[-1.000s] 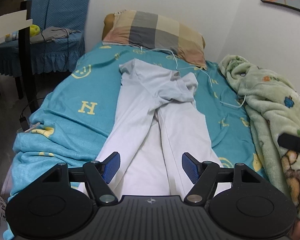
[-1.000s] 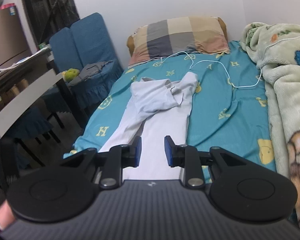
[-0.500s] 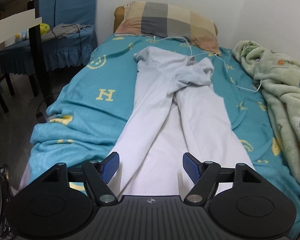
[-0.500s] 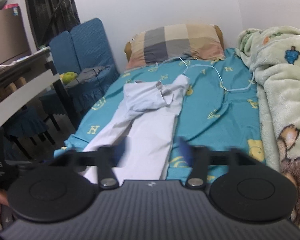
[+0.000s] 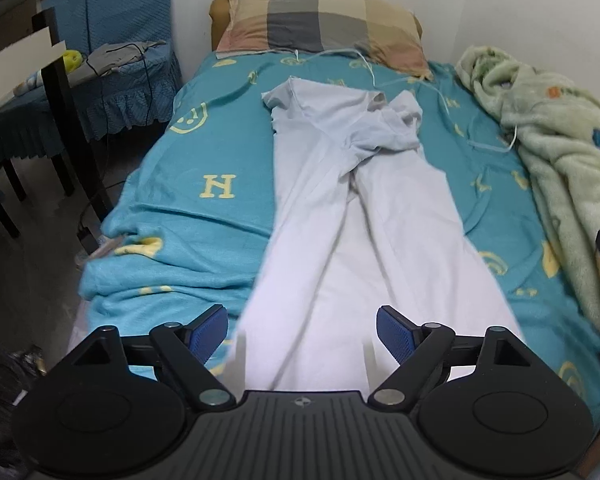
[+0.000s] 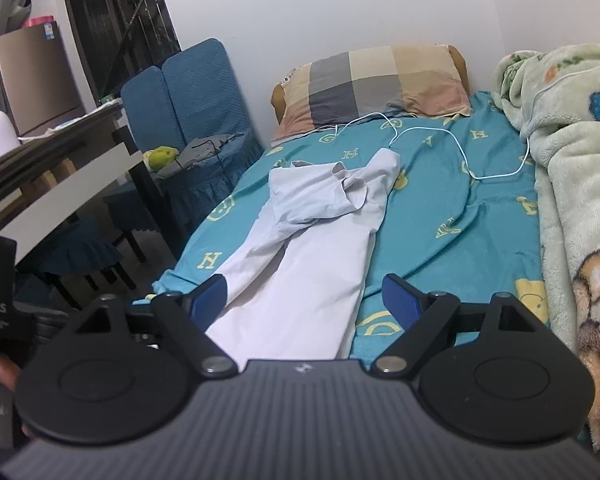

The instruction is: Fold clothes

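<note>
A pale lilac-white garment [image 5: 364, 216] [image 6: 312, 256] lies lengthwise on the teal bedsheet [image 5: 204, 152] [image 6: 440, 216], both sides folded toward its middle and its collar end crumpled near the pillow. My left gripper [image 5: 302, 330] hovers over the garment's near end; its jaws are opening and the blue pads grip nothing. My right gripper [image 6: 306, 298] stands open above the garment's near right edge, with cloth under the gap but not pinched.
A checked pillow [image 5: 324, 24] [image 6: 376, 84] lies at the bed's head, with a white cable [image 6: 460, 148] trailing over the sheet. A green fleece blanket [image 5: 556, 152] [image 6: 576, 184] is heaped along the right. Blue chairs [image 6: 196, 120] and a table [image 6: 52, 184] stand left of the bed.
My right gripper's jaws went from nearly closed to wide apart. The left gripper's jaws spread a little wider and its view tipped downward over the garment.
</note>
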`<state>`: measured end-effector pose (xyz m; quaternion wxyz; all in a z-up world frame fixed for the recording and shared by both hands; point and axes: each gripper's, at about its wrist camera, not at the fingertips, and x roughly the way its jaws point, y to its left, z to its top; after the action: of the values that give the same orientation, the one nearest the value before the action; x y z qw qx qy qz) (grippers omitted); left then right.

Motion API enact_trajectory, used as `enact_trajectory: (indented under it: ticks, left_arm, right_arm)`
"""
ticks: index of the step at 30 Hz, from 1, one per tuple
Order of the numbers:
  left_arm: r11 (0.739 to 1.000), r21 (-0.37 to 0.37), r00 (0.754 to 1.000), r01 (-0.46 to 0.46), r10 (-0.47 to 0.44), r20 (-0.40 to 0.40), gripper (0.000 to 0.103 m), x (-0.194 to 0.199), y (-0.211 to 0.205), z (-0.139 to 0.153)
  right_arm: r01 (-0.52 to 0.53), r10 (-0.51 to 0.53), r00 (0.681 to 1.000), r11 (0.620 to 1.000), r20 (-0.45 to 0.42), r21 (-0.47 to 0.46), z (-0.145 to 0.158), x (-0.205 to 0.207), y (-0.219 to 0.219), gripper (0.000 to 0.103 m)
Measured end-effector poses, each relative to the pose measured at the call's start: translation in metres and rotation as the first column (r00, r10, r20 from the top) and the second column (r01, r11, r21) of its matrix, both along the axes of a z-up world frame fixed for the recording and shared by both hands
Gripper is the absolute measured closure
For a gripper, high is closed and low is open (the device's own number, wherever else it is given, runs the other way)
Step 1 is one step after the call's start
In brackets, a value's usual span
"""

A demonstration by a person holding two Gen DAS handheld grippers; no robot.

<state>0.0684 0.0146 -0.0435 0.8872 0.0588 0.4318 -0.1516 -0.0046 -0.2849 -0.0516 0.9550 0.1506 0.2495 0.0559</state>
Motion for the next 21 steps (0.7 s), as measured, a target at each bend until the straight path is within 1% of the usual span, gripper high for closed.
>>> enact_trajectory:
  ticks: [3,6,8,11,14,16,21]
  left_arm:
    - [0.999,0.048,1.000,0.021,-0.020,-0.024,0.018,0.001,0.016,0.005]
    - [0.998,0.053,0.997,0.027,-0.023,-0.067,0.018,0.002,0.037,0.005]
    - [0.999,0.033,0.995,0.026,-0.023,-0.096,0.018,0.001,0.053,0.005]
    - [1.000,-0.020,0.989,0.015,-0.018,-0.149,0.018,0.002,0.074,0.001]
    - [0.996,-0.083,0.978,-0.017,-0.001,-0.209,0.018,0.005,0.094,-0.005]
    - [0.993,-0.119,0.970,-0.013,-0.017,-0.243,0.018,0.007,0.102,-0.009]
    - [0.996,-0.088,0.944,0.018,-0.046,-0.327,0.018,0.017,0.112,-0.031]
  right_arm:
    - [0.001,-0.001,1.000,1.000,-0.011,0.010,-0.001,0.001,-0.002,0.017]
    - [0.000,0.000,1.000,1.000,-0.026,0.012,-0.003,0.002,-0.001,0.017]
    - [0.000,0.000,0.999,1.000,-0.036,0.010,-0.005,0.003,-0.001,0.017]
    - [0.004,-0.003,0.998,1.000,-0.057,0.017,-0.009,0.005,-0.002,0.017]
    - [0.010,-0.006,0.996,0.999,-0.088,0.049,-0.014,0.008,-0.005,0.017]
    - [0.015,-0.008,0.994,0.997,-0.108,0.069,-0.018,0.011,-0.006,0.017]
    - [0.008,0.009,0.986,0.995,-0.166,0.100,-0.030,0.016,-0.003,0.017]
